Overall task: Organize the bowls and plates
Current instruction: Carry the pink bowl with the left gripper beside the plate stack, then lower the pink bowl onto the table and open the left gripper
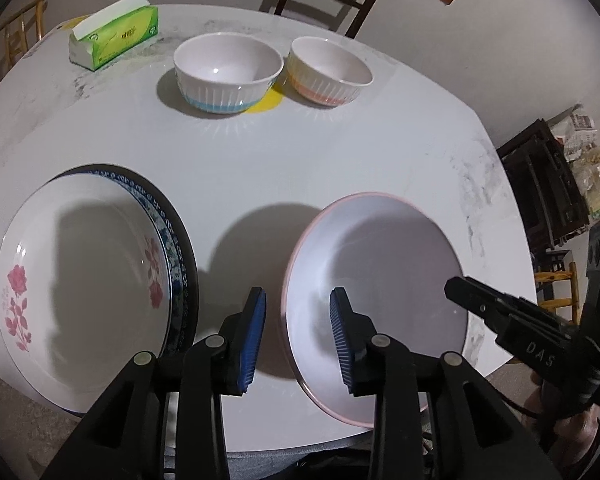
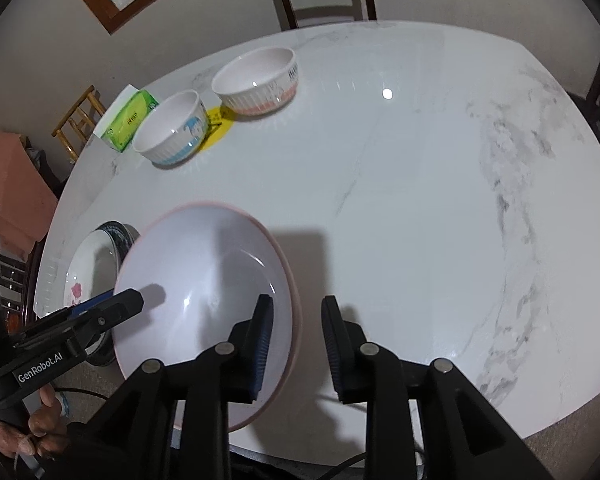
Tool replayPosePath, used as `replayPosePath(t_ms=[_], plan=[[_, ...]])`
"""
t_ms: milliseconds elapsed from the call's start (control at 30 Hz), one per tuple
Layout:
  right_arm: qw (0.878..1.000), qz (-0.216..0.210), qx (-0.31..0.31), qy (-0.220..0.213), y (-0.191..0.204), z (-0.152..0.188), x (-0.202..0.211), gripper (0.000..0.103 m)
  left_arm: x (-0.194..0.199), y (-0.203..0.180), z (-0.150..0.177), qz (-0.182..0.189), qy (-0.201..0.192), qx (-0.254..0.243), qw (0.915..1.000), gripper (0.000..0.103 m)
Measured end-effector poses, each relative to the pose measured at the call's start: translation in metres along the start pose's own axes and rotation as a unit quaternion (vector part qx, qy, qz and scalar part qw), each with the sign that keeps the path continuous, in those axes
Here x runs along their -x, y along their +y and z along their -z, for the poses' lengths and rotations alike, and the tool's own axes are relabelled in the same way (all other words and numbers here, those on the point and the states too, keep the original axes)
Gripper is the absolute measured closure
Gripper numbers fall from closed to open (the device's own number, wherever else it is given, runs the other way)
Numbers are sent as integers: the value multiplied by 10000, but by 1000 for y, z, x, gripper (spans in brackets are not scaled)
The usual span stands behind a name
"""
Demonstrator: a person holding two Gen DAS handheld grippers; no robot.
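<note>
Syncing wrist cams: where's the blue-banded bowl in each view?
Left wrist: blue-banded bowl top centre, left of the pink-banded bowl.
Right wrist: upper left, beside the green tissue pack.
Shared landmark: yellow sticker between the bowls.

Overhead light throws hard shadows across the glossy table point(image 2: 400, 184), with one bright glare spot; fisheye bending darkens and curves both frames' edges.
</note>
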State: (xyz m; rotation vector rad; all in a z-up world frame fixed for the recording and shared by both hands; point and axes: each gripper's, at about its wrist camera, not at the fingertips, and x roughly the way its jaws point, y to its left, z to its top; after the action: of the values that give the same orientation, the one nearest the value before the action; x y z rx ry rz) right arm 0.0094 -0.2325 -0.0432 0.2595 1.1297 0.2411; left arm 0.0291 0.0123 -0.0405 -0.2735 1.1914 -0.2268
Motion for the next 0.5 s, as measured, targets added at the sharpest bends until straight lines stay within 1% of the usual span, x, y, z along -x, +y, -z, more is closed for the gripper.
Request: replayPosePath(t_ms=[33, 133, 167, 233, 333, 500], plan=[[10000, -19, 22, -38, 2, -2, 2, 77, 2, 1, 0, 21, -28, -1, 10000, 74], [9998, 22, 166, -134, 7, -9, 9, 65, 12, 4, -3, 84, -190, -30, 9998, 74], [9996, 31, 219, -169, 10, -11, 11, 63, 15, 5, -5, 93, -246, -30, 9996, 74], [9990, 14, 347, -290, 15, -15, 16, 63, 21, 10, -9, 90, -334, -13, 9994, 72], [9976, 98, 552, -414, 23, -25, 23, 63, 24, 21, -17, -87, -413, 97, 9991, 71], [9958, 242, 841, -283, 36, -49, 21, 63, 23, 50, -36, -385, -415, 403, 9976, 71]])
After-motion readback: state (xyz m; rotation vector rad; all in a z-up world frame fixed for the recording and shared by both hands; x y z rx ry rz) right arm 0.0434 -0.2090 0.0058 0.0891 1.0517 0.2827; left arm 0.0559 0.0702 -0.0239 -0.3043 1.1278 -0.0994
